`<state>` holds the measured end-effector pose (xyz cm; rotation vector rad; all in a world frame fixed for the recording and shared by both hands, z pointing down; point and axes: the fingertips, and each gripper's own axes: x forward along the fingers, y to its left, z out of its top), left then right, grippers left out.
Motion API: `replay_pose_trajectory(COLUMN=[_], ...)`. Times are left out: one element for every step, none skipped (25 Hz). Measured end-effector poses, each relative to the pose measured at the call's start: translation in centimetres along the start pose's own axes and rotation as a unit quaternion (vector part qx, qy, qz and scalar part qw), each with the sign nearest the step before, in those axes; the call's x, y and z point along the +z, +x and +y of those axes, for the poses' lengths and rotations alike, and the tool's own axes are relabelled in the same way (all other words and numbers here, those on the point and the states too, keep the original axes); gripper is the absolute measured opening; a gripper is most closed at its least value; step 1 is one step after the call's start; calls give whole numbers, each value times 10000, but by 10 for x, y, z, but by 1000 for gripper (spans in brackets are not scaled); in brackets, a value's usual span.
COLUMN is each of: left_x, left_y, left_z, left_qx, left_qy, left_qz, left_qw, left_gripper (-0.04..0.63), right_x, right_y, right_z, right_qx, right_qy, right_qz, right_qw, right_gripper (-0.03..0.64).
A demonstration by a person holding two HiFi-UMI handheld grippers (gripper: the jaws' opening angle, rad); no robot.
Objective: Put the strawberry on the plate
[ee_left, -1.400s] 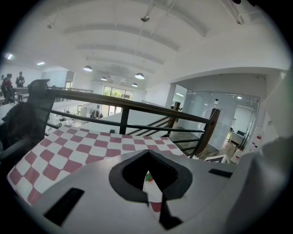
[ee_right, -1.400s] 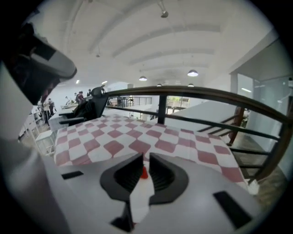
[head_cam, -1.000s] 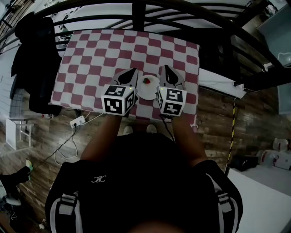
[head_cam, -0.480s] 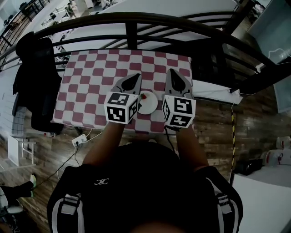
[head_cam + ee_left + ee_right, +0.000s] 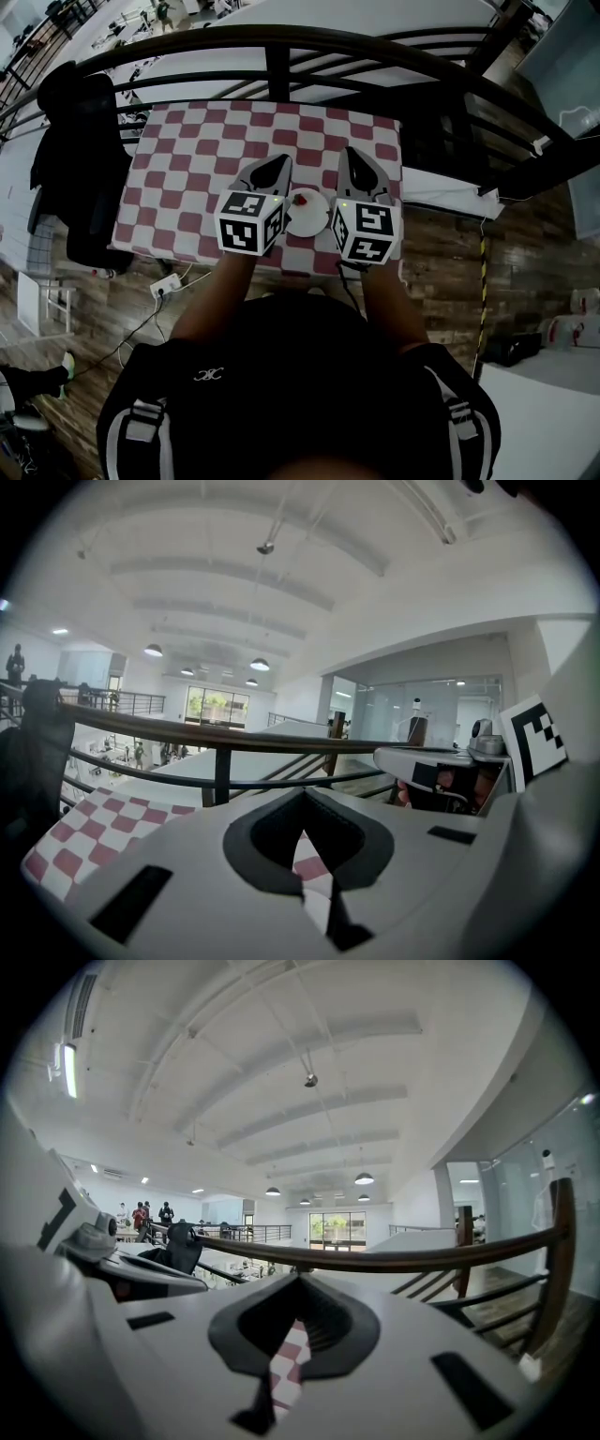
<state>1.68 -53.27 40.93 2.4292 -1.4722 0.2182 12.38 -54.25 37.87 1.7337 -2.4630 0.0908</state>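
Observation:
A small red strawberry [image 5: 301, 198] lies on the white plate [image 5: 314, 220], which sits near the front edge of the red-and-white checked table [image 5: 187, 159]. My left gripper [image 5: 279, 161] hovers just left of the plate, shut and empty. My right gripper [image 5: 349, 152] hovers just right of it, also shut with nothing held. In the left gripper view the left gripper [image 5: 305, 794] has its jaws meeting, pointing over the table toward the railing. In the right gripper view the right gripper [image 5: 302, 1277] is the same, with only a sliver of checked cloth showing below. Neither gripper view shows plate or strawberry.
A black metal railing [image 5: 281, 70] runs along the table's far side. A dark jacket [image 5: 70, 141] hangs at the table's left end. A white power strip [image 5: 164, 284] with cables lies on the wooden floor at front left.
The head view has shifted slightly, and the right gripper sits a little lower in it. Both grippers still flank the plate, and the strawberry still lies on it.

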Motion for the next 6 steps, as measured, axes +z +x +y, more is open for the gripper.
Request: replay_pose_trajectory(left_x=[-1,-2,-2,-3,-4,-5], left_y=[0,0,1,2,2,3], left_z=[0,-1,-2,-3,-4,-4], left_qx=[-3,-9,-16,-22,-26,-31], left_qy=[-14,-25,-29,-29,-28,-27], left_qz=[10,17,23,31,42,53], left_qw=[10000,10000,10000,10000,10000,10000], left_gripper=[-9,-9,-9,-9,-9,-9], right_x=[-1,-2,-2,-3,-4,-4], right_y=[1,2,2,3,4,4], right_z=[1,1,0,0,0,-1], right_qx=[28,46,58,68,77,87], right_qy=[10,14,14,12,11,9], right_qz=[4,7,12,16,21,25], right_qw=[10000,10000,10000,10000,10000,10000], right_gripper=[14,14,14,14,13,14])
